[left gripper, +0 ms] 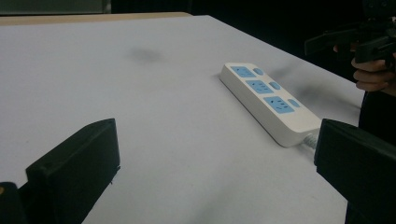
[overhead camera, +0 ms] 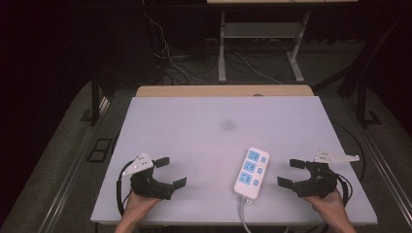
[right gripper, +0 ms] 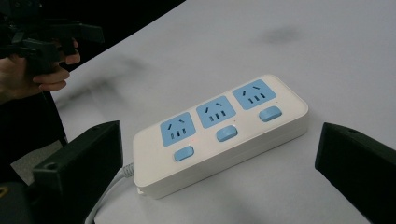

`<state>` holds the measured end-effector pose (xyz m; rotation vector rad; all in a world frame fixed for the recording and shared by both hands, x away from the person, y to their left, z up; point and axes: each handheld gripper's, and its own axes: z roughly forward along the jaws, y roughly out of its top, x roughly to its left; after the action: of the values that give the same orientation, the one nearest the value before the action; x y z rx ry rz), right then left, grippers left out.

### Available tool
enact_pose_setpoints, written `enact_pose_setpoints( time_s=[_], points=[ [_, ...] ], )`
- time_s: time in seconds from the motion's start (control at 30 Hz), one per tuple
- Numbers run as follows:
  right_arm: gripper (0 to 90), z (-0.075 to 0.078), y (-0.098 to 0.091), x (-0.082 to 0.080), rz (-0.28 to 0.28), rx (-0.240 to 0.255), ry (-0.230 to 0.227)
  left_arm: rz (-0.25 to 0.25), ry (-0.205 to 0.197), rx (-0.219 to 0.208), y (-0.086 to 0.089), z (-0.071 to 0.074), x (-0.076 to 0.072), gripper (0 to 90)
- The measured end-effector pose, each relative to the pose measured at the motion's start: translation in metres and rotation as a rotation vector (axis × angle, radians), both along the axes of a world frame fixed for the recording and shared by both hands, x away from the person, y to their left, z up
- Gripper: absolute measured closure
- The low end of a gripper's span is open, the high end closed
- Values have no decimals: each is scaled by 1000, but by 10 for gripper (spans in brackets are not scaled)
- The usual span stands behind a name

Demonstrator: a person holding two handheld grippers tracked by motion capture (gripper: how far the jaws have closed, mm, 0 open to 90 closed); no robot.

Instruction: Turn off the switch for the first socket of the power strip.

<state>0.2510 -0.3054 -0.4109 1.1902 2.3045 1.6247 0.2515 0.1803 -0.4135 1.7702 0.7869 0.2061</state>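
Between your 2 grippers, nearer the right gripper (overhead camera: 297, 174), lies the white power strip (overhead camera: 251, 172) with 3 blue sockets. Your right and left gripper (overhead camera: 171, 171) both gape wide, holding nothing. Nothing is grasped yet; everything remains ahead.

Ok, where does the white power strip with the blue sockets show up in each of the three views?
High view: power strip lies right of centre near the front edge, beside the right gripper.
Left gripper view: upper right, lying diagonally.
Right gripper view: centre, between the jaws.
Shared landmark: the dark smudge on the white table beyond it.
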Motion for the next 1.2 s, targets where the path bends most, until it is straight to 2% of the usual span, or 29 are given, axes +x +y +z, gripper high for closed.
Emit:
enact_pose_setpoints(
  time_s=[0.4,0.77,1.2],
  points=[
    [6,1,-3,0,-4,6,6,-20,13,9,-5,-1,1,0],
    [6,3,-2,1,11,-16,24,-54,22,23,-11,-1,0,0],
    [7,10,3,4,45,-51,35,-60,25,29,-13,-4,1,5]
  ],
)
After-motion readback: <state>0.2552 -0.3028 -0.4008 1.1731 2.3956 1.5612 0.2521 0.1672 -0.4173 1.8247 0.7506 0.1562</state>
